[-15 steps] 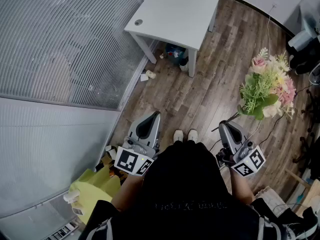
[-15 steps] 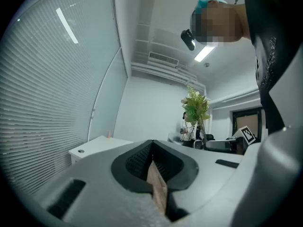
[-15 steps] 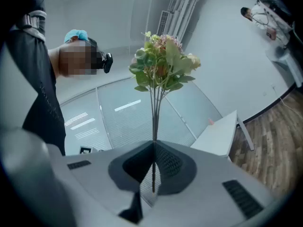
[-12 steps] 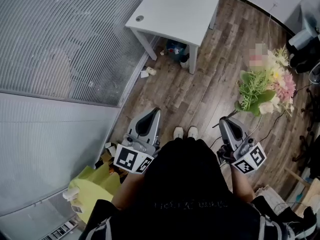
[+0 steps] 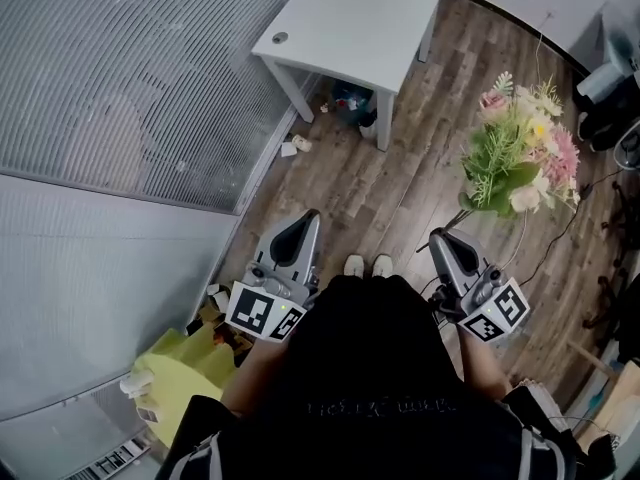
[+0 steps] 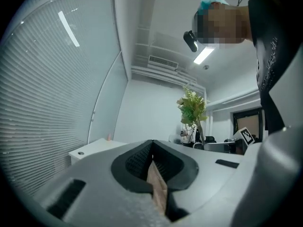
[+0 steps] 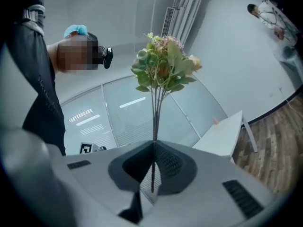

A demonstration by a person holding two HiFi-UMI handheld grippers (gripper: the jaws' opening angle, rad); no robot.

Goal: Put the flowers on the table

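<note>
A bunch of artificial flowers (image 5: 516, 148), pink, white and yellow blooms with green leaves, stands upright on thin stems over the wooden floor. My right gripper (image 5: 441, 240) is shut on those stems; in the right gripper view the stems (image 7: 154, 126) rise straight out of the closed jaws to the blooms (image 7: 164, 64). My left gripper (image 5: 297, 234) is at the lower left, jaws closed with nothing between them (image 6: 152, 161). The white table (image 5: 355, 23) stands ahead, at the top of the head view, its top bare apart from a small round cap (image 5: 279, 38).
A ribbed glass partition (image 5: 130, 78) runs along the left. Small litter and a dark object (image 5: 350, 101) lie under the table. A yellow-green bag (image 5: 185, 373) sits at my lower left. Cables and dark chair bases (image 5: 610, 118) crowd the right edge.
The flowers have shifted left and slightly up in the head view, with the right gripper moving a little forward. The left gripper has barely moved.
</note>
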